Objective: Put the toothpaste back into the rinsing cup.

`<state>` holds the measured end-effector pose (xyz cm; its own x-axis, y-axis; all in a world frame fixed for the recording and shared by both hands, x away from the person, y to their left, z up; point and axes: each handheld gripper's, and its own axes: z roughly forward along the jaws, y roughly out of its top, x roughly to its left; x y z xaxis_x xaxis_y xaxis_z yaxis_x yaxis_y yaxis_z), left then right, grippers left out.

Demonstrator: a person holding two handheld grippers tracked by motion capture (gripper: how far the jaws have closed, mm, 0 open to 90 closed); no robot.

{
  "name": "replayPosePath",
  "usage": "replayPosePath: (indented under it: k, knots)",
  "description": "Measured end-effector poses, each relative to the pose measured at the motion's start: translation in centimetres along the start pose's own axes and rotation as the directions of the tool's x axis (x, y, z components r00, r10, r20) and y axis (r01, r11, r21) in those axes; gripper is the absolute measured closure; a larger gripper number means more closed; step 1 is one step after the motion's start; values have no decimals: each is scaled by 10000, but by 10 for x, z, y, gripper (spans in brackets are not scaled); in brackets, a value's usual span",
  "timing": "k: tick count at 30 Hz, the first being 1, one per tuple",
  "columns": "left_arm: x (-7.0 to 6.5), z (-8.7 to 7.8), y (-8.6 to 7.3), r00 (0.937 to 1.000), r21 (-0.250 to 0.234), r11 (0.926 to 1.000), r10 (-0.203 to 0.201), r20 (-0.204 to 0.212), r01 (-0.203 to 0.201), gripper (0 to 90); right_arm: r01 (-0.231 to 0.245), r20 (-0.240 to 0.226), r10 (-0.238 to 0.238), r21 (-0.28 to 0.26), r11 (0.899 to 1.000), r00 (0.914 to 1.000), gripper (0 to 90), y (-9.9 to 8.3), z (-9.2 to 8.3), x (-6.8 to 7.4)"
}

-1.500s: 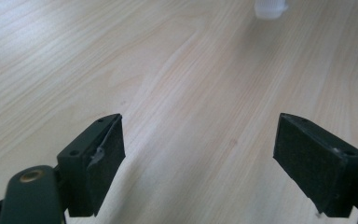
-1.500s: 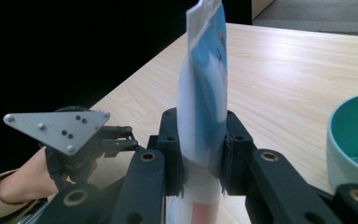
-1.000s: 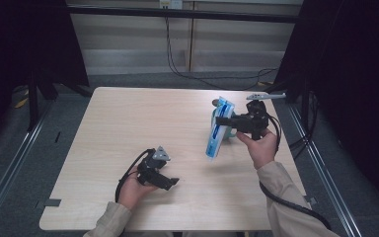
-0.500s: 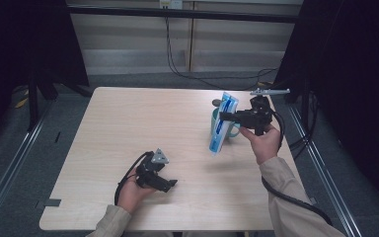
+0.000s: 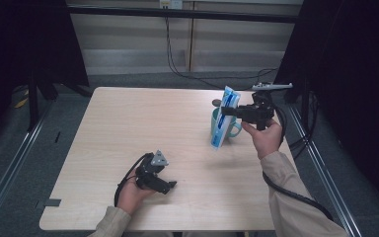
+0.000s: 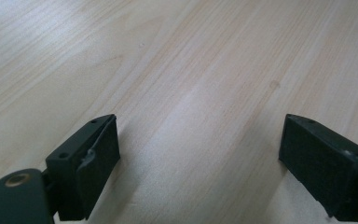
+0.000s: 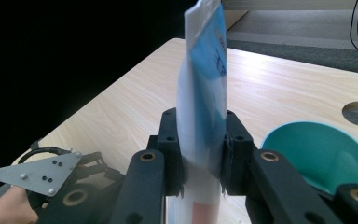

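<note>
Toothpaste, a blue and white tube (image 5: 223, 118), was pinched flat between the two jaws of the right tool (image 5: 229, 111), and in the right gripper view the tube (image 7: 204, 93) stood between the jaws, with the pads pressed on it from both sides. The right hand (image 5: 264, 138) held that tool up over the far right part of the desk (image 5: 143, 123), so the tube hung almost straight up and down, with its low end near the desk just beside a green cup (image 5: 233, 129). The tube covered part of the cup from above, so I could not tell if the two touched. The cup (image 7: 319, 156) looked open and empty, with its mouth facing up, and that is likely why the tube was held upright close to it: it looked ready to be stood inside. A tight pinch near the middle probably kept the floppy tube from slipping or tipping. The left tool (image 5: 170, 184) lay low on the near side of the desk in the left hand (image 5: 131, 195), well apart from the cup. Its jaws were spread wide with only bare wood between them, so it seemed to be just waiting, out of the way
</note>
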<state>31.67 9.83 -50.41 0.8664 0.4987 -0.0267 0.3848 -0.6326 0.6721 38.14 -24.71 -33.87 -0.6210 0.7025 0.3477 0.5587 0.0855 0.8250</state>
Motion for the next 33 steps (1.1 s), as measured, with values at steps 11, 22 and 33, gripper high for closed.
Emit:
replayPosePath:
  k: [11,22,33]
  knots:
    - [1,0,-3,10000,-231,9997,54,66,-53,104,42,207,-38,-156,9999,9998,740,15,-4,-3]
    - [1,0,-7,9999,-485,9988,79,126,-73,103,62,320,-51,-351,9994,9995,740,28,-5,-5]
    - [1,0,-10,9998,-734,9973,105,182,-92,103,75,458,-56,-402,9992,9989,740,40,-5,-10]
